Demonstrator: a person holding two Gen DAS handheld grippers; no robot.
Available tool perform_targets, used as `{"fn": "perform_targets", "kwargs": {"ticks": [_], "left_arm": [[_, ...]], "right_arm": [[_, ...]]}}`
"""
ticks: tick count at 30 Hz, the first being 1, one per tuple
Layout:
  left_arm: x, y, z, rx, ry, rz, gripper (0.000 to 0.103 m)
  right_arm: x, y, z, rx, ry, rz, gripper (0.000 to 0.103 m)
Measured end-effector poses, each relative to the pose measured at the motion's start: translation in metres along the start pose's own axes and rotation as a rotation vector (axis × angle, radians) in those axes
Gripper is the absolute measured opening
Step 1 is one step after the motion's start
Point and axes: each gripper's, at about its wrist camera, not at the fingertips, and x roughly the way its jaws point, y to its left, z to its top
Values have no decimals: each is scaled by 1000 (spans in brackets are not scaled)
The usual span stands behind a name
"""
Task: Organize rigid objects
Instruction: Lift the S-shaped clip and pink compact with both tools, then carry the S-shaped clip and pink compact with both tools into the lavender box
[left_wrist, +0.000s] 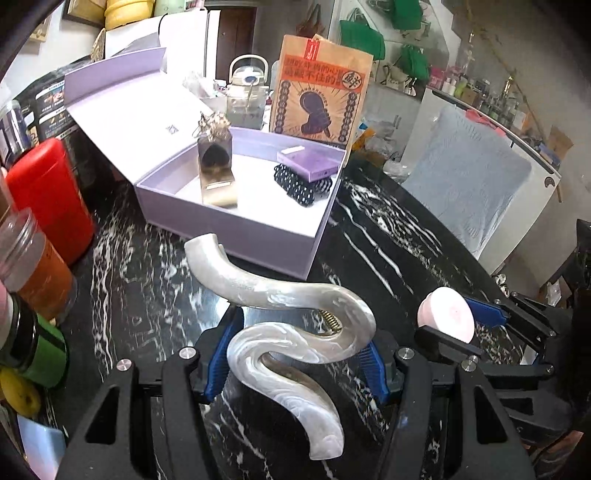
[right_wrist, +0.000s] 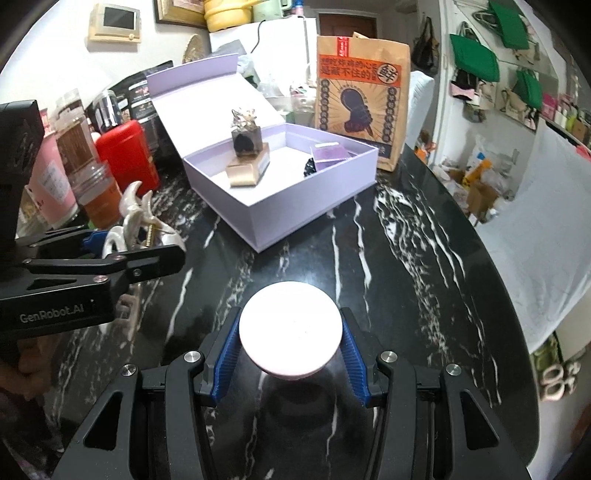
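Note:
My left gripper (left_wrist: 295, 354) is shut on a pearly white wavy hair claw clip (left_wrist: 295, 332), held above the black marble table (left_wrist: 388, 240). Seen from the right wrist, the same clip (right_wrist: 136, 221) sits in the left gripper (right_wrist: 129, 247) at the far left. My right gripper (right_wrist: 290, 339) is shut on a round pale pink compact (right_wrist: 290, 330), which also shows at the right of the left wrist view as the compact (left_wrist: 447, 314). Ahead stands an open lilac box (left_wrist: 236, 229) (right_wrist: 280, 206) holding a perfume bottle (left_wrist: 216, 166), a black dotted item (left_wrist: 303, 184) and a purple card case (left_wrist: 308, 164).
A red canister (left_wrist: 51, 199), jars and bottles crowd the table's left side. A brown printed paper bag (left_wrist: 319, 88) and a glass kettle (left_wrist: 245, 96) stand behind the box. The table's curved edge runs along the right, with a white appliance (left_wrist: 480, 177) beyond it.

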Motion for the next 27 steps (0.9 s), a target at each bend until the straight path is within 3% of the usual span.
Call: {"fn": "perform_targets", "kwargs": {"ticks": [27], "left_arm": [[26, 24, 80, -8, -92, -7, 59]], "right_arm": [[29, -10, 84, -49, -63, 71, 50]]}}
